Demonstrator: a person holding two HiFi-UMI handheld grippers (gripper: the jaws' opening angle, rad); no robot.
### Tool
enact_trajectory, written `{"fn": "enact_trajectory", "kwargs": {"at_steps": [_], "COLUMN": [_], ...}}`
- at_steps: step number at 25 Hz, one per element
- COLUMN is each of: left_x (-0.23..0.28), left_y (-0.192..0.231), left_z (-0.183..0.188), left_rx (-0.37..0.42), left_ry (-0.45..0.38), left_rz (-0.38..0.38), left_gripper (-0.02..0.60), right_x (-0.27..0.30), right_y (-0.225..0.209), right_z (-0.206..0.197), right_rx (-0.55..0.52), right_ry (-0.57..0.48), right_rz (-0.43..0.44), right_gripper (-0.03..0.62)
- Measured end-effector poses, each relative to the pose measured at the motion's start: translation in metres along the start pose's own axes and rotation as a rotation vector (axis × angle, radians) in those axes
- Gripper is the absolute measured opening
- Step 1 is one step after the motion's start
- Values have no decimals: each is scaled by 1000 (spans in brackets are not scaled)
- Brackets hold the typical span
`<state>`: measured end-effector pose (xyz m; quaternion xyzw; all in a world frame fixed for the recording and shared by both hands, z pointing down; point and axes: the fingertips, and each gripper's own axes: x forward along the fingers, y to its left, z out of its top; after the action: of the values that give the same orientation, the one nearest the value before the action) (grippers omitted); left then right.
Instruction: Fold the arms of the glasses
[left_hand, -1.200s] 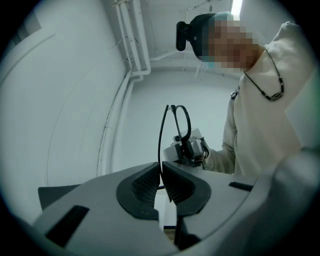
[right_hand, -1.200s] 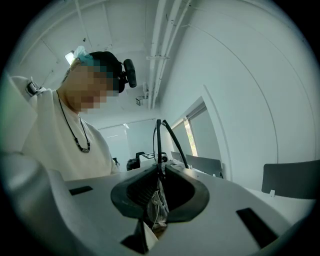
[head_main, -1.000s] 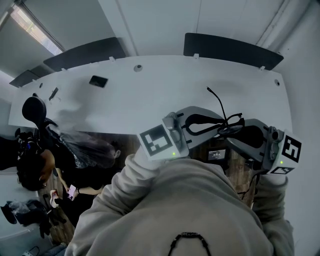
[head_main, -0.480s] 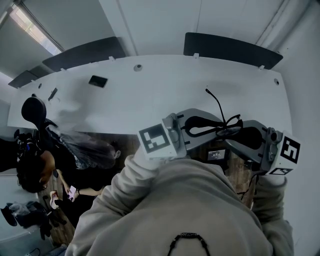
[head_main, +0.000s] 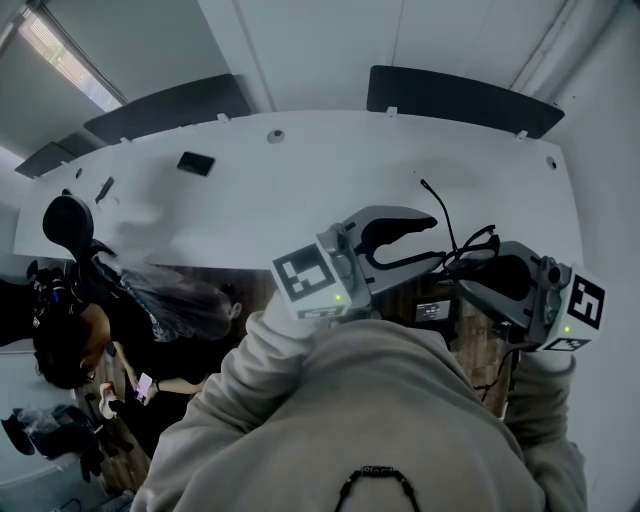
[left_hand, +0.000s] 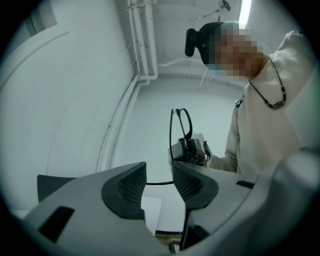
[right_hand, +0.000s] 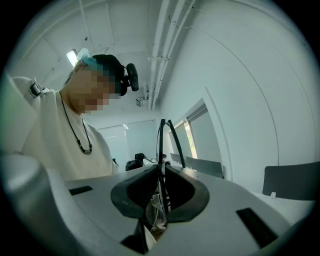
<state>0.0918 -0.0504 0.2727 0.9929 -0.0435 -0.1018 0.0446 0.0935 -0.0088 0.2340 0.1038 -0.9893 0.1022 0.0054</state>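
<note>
**A:** Black pads on your left gripper (head_main: 430, 240): how do they stand?

**B:** They're opening. A thin black arm of the glasses (left_hand: 182, 125) crosses the gap between them, and neither pad presses on it.

**A:** And to the right?

**B:** Your right gripper (right_hand: 161, 175) is clenched on the glasses' frame. The rims stand up out of its jaws, by the near edge of the white table (head_main: 300, 180).

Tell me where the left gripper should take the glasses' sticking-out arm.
Likely mid-length on the glasses arm, from the person's left: it juts free toward the table while the right gripper pinches the frame. The left gripper is opening its jaws, nothing pressed between them.
</note>
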Motion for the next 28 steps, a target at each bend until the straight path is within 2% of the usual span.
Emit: {"fn": "enact_trajectory", "kwargs": {"at_steps": [3, 6, 8, 14, 17, 21, 25, 28], "left_x": [-8, -11, -10, -9, -10, -13, -13, -10], "left_y": [15, 24, 25, 32, 29, 31, 33, 33], "left_z": [-4, -9, -11, -14, -7, -1, 4, 7], "left_rx": [-36, -51, -55, -98, -135, -124, -116, -102], "left_ry": [-6, 24, 38, 37, -2, -15, -8, -1], "left_rz": [56, 94, 100, 124, 116, 132, 148, 134], "left_gripper": [156, 163, 183, 189, 188, 186, 113, 94], "right_x": [-1, 0, 1, 6, 6, 7, 8, 6], "right_y": [5, 10, 17, 38, 47, 56, 53, 50], "right_z": [2, 4, 5, 19, 15, 8, 3, 6], "right_rx": [-13, -28, -39, -68, -74, -82, -70, -49], "right_ry": [-12, -23, -33, -90, -85, -58, -35, -37], "right_rz": [12, 32, 55, 144, 173, 205, 198, 198], "right_gripper": [60, 60, 60, 60, 60, 60, 60, 60]}}
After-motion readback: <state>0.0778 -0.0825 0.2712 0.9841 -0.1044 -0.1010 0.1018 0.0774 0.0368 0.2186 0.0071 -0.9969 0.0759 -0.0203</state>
